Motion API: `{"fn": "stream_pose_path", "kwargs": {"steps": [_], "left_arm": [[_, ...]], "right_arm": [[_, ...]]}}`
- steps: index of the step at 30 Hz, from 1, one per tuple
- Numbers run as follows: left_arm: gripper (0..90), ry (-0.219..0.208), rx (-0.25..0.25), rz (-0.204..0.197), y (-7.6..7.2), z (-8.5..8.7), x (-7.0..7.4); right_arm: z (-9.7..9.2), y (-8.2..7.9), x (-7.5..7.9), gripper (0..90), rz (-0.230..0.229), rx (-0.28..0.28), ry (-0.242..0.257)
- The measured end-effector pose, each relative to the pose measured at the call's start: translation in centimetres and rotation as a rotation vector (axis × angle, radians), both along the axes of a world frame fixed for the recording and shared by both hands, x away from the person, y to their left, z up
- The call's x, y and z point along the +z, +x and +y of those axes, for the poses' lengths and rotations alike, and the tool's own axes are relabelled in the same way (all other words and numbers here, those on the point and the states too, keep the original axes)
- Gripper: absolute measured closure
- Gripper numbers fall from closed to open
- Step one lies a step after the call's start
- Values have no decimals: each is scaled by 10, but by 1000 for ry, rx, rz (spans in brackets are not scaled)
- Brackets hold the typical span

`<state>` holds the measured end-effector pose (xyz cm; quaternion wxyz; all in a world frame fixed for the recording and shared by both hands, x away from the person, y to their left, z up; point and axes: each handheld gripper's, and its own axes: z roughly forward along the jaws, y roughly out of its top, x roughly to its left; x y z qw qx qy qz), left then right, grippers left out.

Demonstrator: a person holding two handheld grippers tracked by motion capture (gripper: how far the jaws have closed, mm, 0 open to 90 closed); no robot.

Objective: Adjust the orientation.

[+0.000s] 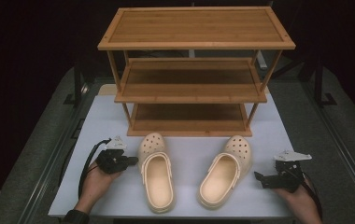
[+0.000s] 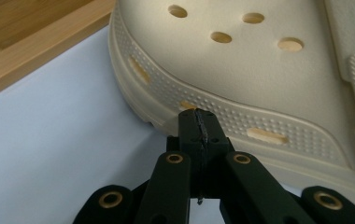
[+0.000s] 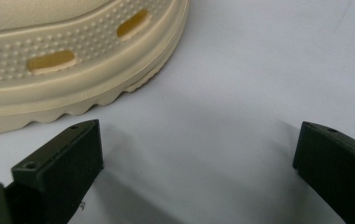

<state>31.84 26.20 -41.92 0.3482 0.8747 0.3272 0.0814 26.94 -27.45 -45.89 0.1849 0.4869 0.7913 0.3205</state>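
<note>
Left claw (image 1: 131,161) pressed together, empty, tips at the outer side wall of the left clog (image 1: 156,170), near its toe; touching or just short, cannot tell. Right claw (image 1: 261,179) spread wide, nothing between its jaws, near the outer side of the right clog (image 1: 225,171) but apart from it.

Both clogs sit upright on the white table (image 1: 189,158), toes toward the bamboo shoe rack (image 1: 192,70), just in front of its bottom shelf.

Handling, by judgement: moulded foam, light, springy and not fragile. Surface smooth on top, pebbled along the side band, so moderate grip. Toe dome too broad and rounded for a pinch. Best hold looks like the thin collar wall at the foot opening, one jaw inside, one outside; heel strap is a floppier second choice.
</note>
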Motion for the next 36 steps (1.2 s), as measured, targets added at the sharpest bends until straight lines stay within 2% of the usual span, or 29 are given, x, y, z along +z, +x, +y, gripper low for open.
{"fn": "stream_pose_path", "kwargs": {"steps": [10,15,20,24,25,27,28,29,30,31,32,33,35,36], "left_arm": [[900,-6,-37,-7,14,-27,-2],[900,0,-48,-9,16,-33,-2],[900,5,-48,-11,16,-29,-2],[900,0,-34,-27,11,-21,3],[814,21,-28,-41,7,-16,7],[723,31,-25,-54,4,-13,9],[723,37,-19,-67,0,-10,11],[617,35,-17,-73,-3,-7,12],[617,37,-16,-75,-6,-3,13],[492,32,1,-68,-11,5,15],[429,32,1,-68,-11,5,15],[429,37,7,-63,-13,9,15],[282,45,38,-77,-21,20,14],[233,45,38,-77,-21,20,14]], "right_arm": [[0,0,0,10,0,0,1],[0,0,0,10,0,1,1],[0,0,0,10,0,1,1],[0,0,0,10,0,0,1],[0,0,0,10,0,0,1],[0,0,0,10,-1,1,1],[0,0,0,10,-1,1,1],[0,0,0,10,-1,0,1],[0,0,0,10,-1,0,1],[0,0,0,10,-1,0,1],[0,0,0,10,-1,0,1],[0,0,0,10,-1,0,1],[0,0,0,10,-1,0,1],[0,0,0,10,-1,0,1]]}}
